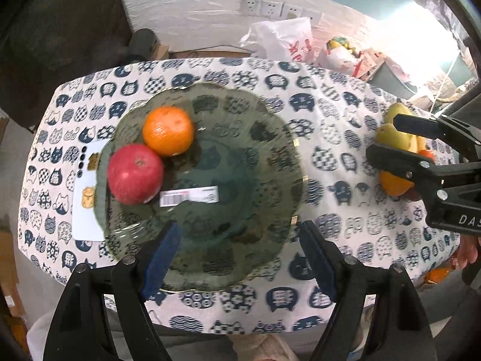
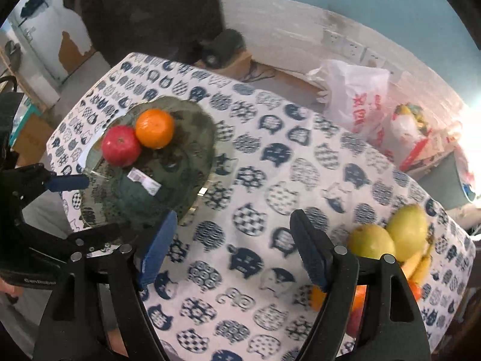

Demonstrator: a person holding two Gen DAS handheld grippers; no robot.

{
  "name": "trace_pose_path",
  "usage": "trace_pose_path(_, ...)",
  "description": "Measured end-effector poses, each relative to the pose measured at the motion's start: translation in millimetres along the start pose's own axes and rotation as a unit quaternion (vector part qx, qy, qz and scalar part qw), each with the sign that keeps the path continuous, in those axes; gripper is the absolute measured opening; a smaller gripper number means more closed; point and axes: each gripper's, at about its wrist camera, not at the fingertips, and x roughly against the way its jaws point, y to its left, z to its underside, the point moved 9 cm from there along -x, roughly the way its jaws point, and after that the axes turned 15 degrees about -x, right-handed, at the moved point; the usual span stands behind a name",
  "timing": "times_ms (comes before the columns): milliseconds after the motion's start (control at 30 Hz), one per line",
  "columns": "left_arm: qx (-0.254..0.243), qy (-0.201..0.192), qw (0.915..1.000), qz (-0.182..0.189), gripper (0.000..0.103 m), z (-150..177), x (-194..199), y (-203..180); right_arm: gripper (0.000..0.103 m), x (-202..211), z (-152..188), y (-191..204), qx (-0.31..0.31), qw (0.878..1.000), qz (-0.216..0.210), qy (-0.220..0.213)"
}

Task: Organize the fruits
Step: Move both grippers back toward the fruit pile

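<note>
Left wrist view: the left hand-held gripper (image 1: 237,258) hangs spread over the near rim of a smoked glass plate (image 1: 270,162), nothing between its blue pads. On the plate's left part a red apple (image 1: 135,174) touches an orange (image 1: 168,131); a barcode label (image 1: 189,195) shows at the plate's middle. The plate sits on the bench (image 1: 345,210), under a cat-print cloth. Near the bench's right edge lies a heap of pears (image 1: 390,126) and an orange fruit, partly hidden by the right hand-held gripper (image 1: 387,138).

Right wrist view: the right hand-held gripper (image 2: 231,246) is spread over bare cloth, empty. The pears (image 2: 390,237) and a banana (image 2: 421,264) lie just right of it, near the bench's right corner. The plate with apple and orange sits toward the left edge.
</note>
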Motion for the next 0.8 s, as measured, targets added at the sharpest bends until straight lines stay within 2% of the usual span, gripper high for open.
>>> trace_pose_path(200,-0.023,-0.012,0.9996,0.009,0.083,-20.7,7.8,-30.2,0.083,29.2,-0.4,-43.9,-0.021,0.999,0.034,-0.028)
trace_pose_path(433,-0.06,-0.029,0.9975,0.023,0.087,-44.7,17.3,-74.3,0.083,58.7,7.1,-93.3,-0.057,0.996,0.051,-0.049)
trace_pose_path(800,-0.12,-0.042,0.9914,0.031,0.087,-75.0,25.6,-135.9,0.084,95.4,32.0,-173.6,-0.113,0.988,0.085,-0.068)
